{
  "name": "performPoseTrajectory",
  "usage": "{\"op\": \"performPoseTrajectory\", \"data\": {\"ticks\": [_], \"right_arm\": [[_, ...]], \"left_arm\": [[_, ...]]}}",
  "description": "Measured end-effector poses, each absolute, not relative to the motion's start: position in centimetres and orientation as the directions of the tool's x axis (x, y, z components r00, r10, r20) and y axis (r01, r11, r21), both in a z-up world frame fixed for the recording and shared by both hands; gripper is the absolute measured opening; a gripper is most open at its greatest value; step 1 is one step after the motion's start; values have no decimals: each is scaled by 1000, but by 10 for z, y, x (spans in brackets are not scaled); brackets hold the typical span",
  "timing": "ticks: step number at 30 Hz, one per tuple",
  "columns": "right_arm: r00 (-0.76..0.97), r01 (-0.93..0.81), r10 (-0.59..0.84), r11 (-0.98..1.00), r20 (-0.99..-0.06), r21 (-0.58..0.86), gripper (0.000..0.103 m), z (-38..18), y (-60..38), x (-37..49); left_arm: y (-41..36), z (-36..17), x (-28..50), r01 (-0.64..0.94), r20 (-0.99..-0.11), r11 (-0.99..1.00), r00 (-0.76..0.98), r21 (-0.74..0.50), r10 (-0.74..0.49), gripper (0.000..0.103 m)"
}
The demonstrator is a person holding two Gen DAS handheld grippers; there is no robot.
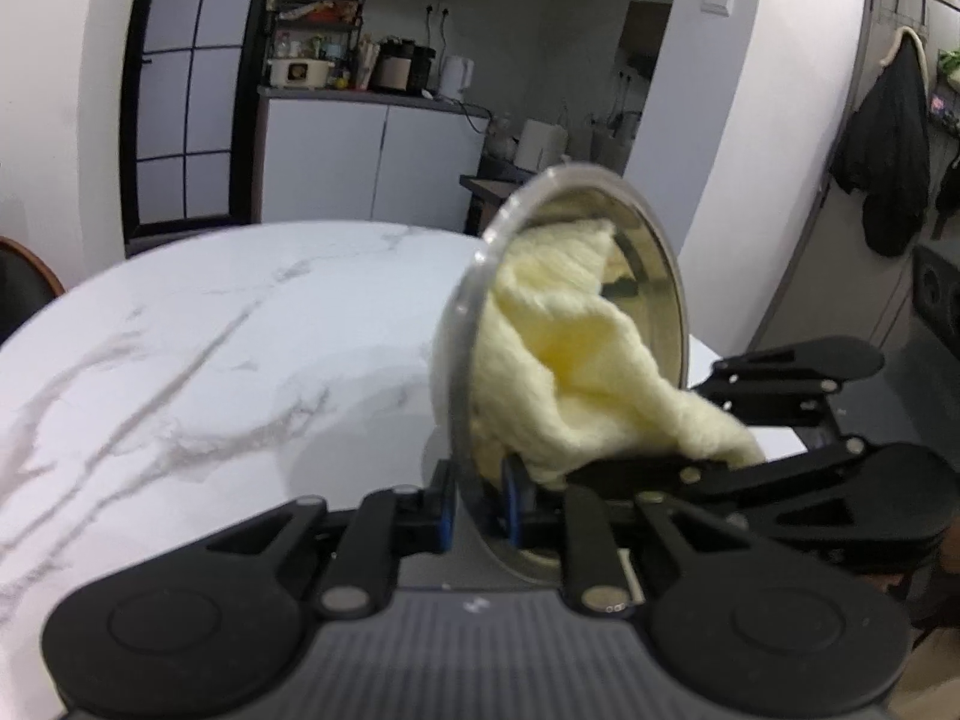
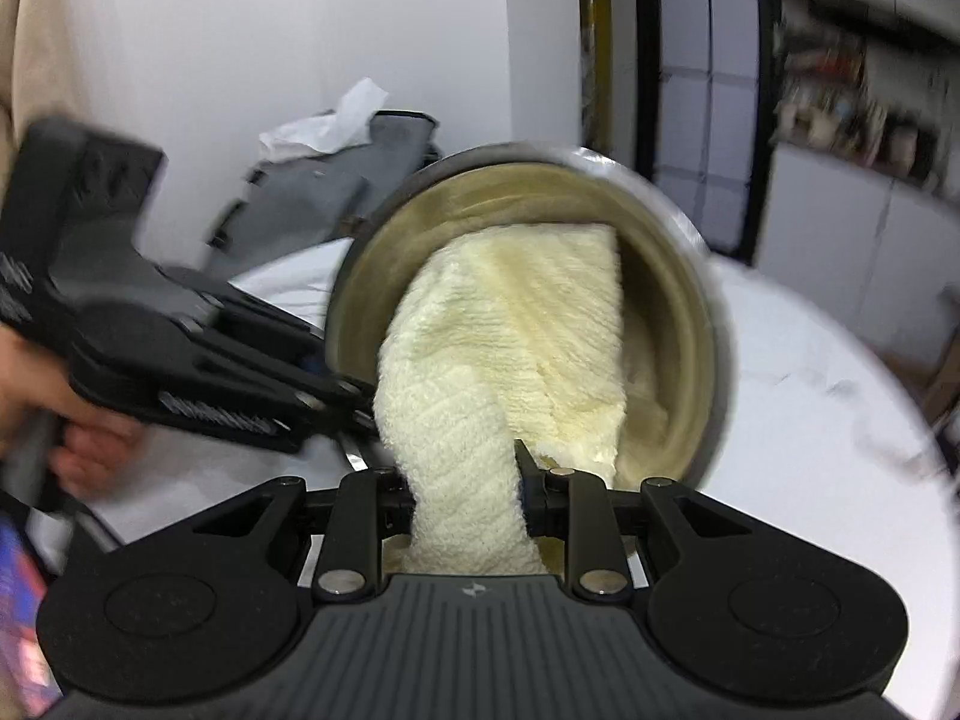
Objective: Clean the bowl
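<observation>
From my left claw point(image 1: 477, 513) I see the metal bowl point(image 1: 654, 276) almost edge-on, tipped up on its side just ahead of the fingers, its mouth turned to the right toward my other claw. The rim runs up and away from the left claw, so the bowl's round face stands nearly upright above the marble surface point(image 1: 210, 330). The left claw is narrowed onto the lower rim, one blue pad point(image 1: 443, 521) outside the wall and one inside. I cannot see the bowl's base from here; it is cut off behind the claw's body.

My right claw point(image 2: 465, 495) looks straight into the bowl's mouth. It is closed tight on a pale yellow cloth point(image 2: 510, 348), which runs from between its fingers forward and up into the bowl and covers most of the bowl's floor. The cloth's long axis lies along the line the claw points. What lies under the cloth is hidden.

The right view is smeared with blur, so the shelves beyond are hard to make out. To the left of the right claw I see a hand point(image 2: 72, 426) gripping the other handle.
</observation>
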State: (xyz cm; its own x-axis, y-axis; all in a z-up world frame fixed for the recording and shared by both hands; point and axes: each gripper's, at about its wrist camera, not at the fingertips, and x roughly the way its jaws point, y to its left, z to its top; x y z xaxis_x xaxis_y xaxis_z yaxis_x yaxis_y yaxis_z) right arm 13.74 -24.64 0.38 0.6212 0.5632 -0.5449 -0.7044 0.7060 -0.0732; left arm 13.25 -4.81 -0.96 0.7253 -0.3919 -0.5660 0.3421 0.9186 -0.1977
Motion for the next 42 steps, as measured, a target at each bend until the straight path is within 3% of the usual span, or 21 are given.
{"op": "performPoseTrajectory", "data": {"ticks": [5,9,15,28,33,38,42], "right_arm": [[726,-653,502,717,-470,-244,25,12,-239,125],[730,-656,486,696,-481,-292,25,8,-233,123],[670,-689,504,695,-545,-205,26,2,-233,132],[528,-712,613,697,-588,87,27,1,-247,146],[536,-726,604,686,-590,42,26,0,-246,144],[621,-718,549,685,-559,-125,26,1,-244,129],[628,-711,546,692,-554,-123,26,-1,-244,132]], "left_arm": [[-43,-3,129,336,-552,922,740,-190,-384,17],[-42,-3,129,330,-552,922,739,-201,-385,18],[-52,-12,131,343,-573,916,717,-207,-398,22],[-51,-22,136,363,-588,899,681,-246,-436,17],[-40,-22,136,375,-575,887,677,-269,-460,17],[-28,-19,142,377,-566,868,658,-323,-496,18],[-33,-15,146,376,-574,880,667,-291,-475,18]]}}
